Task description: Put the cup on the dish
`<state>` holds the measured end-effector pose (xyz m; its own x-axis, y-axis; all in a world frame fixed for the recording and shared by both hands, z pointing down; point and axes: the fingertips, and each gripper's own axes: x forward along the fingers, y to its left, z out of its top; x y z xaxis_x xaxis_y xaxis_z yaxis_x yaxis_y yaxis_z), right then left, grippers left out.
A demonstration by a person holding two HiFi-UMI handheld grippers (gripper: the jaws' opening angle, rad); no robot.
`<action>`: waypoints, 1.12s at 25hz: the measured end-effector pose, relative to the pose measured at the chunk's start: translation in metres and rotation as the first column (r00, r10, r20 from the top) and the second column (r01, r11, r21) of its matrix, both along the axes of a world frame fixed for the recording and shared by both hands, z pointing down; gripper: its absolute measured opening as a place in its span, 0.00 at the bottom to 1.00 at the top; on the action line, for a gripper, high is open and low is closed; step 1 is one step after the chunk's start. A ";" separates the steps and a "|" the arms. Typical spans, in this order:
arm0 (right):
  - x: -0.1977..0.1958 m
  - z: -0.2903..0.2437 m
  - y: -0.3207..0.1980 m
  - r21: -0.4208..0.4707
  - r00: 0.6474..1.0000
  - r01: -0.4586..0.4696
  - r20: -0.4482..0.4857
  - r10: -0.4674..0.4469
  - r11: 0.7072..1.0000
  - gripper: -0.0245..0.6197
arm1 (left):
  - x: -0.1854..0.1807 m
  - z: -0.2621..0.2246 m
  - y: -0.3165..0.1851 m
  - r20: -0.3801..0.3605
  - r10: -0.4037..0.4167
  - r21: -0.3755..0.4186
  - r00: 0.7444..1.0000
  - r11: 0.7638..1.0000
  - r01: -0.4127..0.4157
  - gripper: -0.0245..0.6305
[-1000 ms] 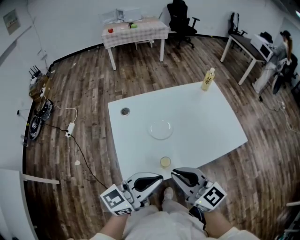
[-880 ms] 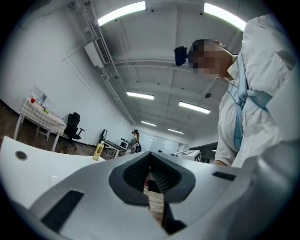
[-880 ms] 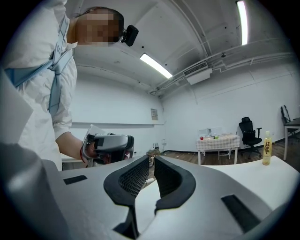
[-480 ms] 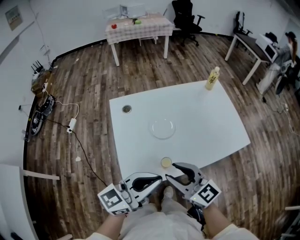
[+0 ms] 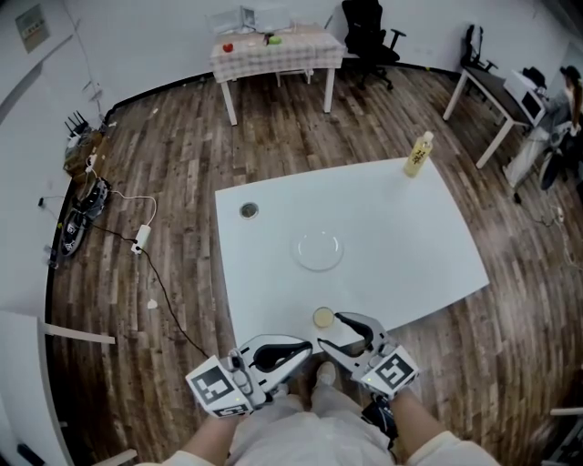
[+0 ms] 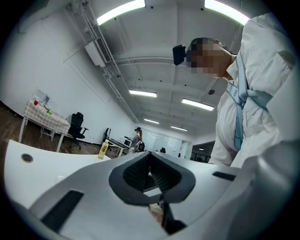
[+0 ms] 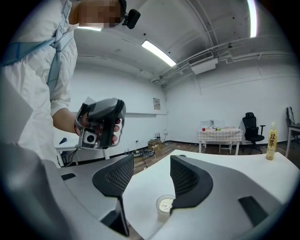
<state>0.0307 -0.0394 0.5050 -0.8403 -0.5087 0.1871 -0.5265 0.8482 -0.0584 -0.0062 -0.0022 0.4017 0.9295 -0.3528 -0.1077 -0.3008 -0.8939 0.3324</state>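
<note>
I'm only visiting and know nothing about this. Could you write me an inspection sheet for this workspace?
Surface: white table, no spills seen.
Job's things: cup upright at near edge; dish mid-table, empty.
Clutter: yellow bottle at far corner; dark round fitting.
Grippers: left gripper shut, empty; right gripper opening beside the cup, not gripping.
Cables: cables on floor, left.
Surroundings: wooden floor, checked table, office chair.

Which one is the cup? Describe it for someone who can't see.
Find the big white table on the wooden floor. At its near edge, closest to the person, stands the cup. It is small, clear, with something pale inside, unlike the flat dish mid-table and the tall yellow bottle at the far corner.
</note>
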 end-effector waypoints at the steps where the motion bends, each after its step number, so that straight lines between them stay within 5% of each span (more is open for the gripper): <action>1: 0.000 0.005 -0.001 -0.002 1.000 0.002 -0.010 -0.002 1.000 0.42 | 0.000 0.000 0.000 -0.001 -0.001 0.001 1.000 1.000 0.001 0.04; 28: 0.000 0.113 -0.029 -0.099 0.973 0.013 -0.229 -0.036 0.995 0.48 | -0.006 0.007 -0.009 0.034 -0.047 -0.021 0.998 0.999 0.048 0.04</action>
